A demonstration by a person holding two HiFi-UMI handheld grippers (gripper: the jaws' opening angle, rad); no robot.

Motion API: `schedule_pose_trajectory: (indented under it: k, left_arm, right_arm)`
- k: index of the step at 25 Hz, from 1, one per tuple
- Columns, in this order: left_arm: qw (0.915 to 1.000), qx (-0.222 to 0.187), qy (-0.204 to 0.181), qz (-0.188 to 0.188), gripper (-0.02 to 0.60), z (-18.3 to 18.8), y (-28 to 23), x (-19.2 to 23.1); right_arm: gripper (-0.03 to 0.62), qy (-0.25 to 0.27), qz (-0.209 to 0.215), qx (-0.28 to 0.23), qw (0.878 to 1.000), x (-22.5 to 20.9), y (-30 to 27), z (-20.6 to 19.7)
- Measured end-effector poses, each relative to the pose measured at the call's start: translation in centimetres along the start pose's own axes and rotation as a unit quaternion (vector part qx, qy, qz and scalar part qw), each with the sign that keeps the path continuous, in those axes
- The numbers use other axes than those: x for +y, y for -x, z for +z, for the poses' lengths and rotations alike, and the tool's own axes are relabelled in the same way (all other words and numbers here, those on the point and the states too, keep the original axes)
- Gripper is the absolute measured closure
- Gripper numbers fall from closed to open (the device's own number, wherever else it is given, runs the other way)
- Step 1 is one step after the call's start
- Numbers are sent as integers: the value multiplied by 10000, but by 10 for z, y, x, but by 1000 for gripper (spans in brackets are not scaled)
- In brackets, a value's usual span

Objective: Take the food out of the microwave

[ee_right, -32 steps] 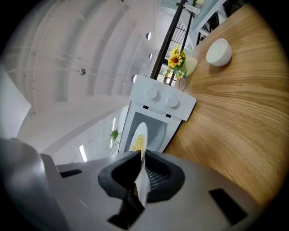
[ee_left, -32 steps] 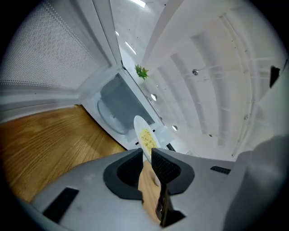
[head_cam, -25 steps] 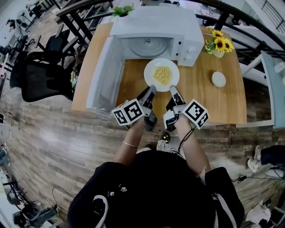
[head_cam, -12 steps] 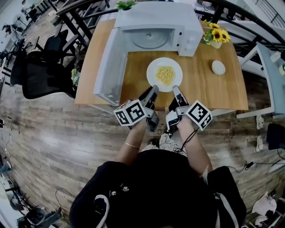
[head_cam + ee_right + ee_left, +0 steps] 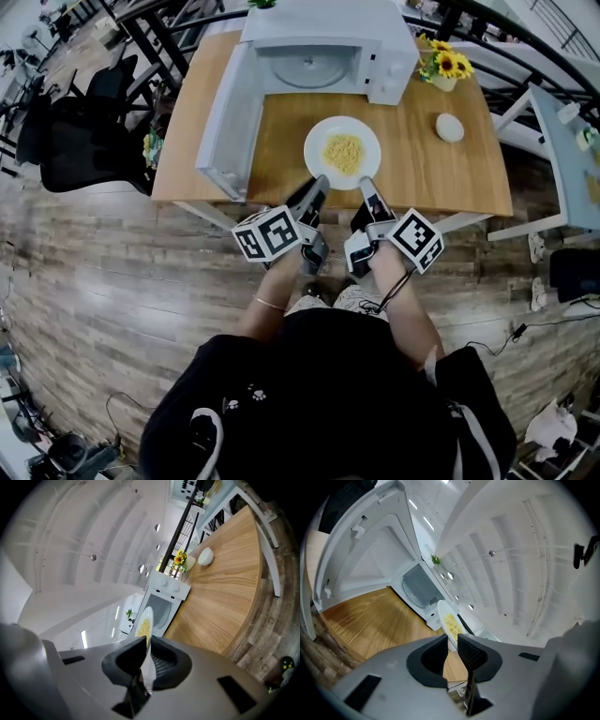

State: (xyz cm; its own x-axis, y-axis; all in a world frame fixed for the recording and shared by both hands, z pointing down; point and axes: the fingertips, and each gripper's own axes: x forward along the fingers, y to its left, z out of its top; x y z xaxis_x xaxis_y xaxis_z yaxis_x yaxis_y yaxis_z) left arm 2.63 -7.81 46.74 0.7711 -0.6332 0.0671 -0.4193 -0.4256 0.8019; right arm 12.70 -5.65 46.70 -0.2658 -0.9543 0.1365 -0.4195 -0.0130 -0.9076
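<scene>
Seen from above, a wooden bench (image 5: 427,173) fills the upper middle of the frame. A white microwave (image 5: 323,28) sits at its far edge, top centre. Its door (image 5: 223,117) is swung fully open down the left side, and the cavity holds only the glass turntable (image 5: 314,70).

A round white plate (image 5: 319,141) sits at the centre of the frame, over the bench and just in front of the open microwave. On it is a small heap of yellow food (image 5: 343,150). I cannot tell whether the plate rests on the wood or is lifted just clear of it.

A person dressed in black fills the lower half of the frame, holding out two grippers. The left tongs (image 5: 317,186) are pinched narrow on the near rim of the plate, at its lower left. The right tongs (image 5: 366,187) are clamped on the rim at its lower right, and the thin white edge runs straight between them.

At the upper right of the bench, beside the microwave, stand some sunflowers (image 5: 441,66) in a pot. A small white bowl (image 5: 450,127) sits just below them. A black chair (image 5: 70,150) stands on the plank floor (image 5: 112,281) at the left edge of the frame.
</scene>
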Motion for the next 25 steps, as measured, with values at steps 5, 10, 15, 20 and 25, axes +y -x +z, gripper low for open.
schedule_pose_trajectory:
  k: [5, 10, 15, 20, 25]
  left_arm:
    - [9999, -33, -27, 121, 517, -4, 7, -4]
    - [9999, -112, 9, 89, 517, -9, 8, -19]
    - [9997, -169, -9, 169, 517, -15, 9, -24]
    - [9995, -229, -100, 198, 517, -15, 8, -31]
    - [9993, -270, -132, 202, 517, -15, 8, -36]
  right_arm:
    - [565, 63, 50, 90, 9999, 5, 8, -1]
    - [565, 62, 103, 156, 9998, 8, 18, 5]
    - [565, 40, 173, 212, 9996, 7, 25, 8]
    - [565, 26, 249, 225, 9994, 9, 28, 12]
    - [563, 4, 299, 231, 9993, 10, 31, 15]
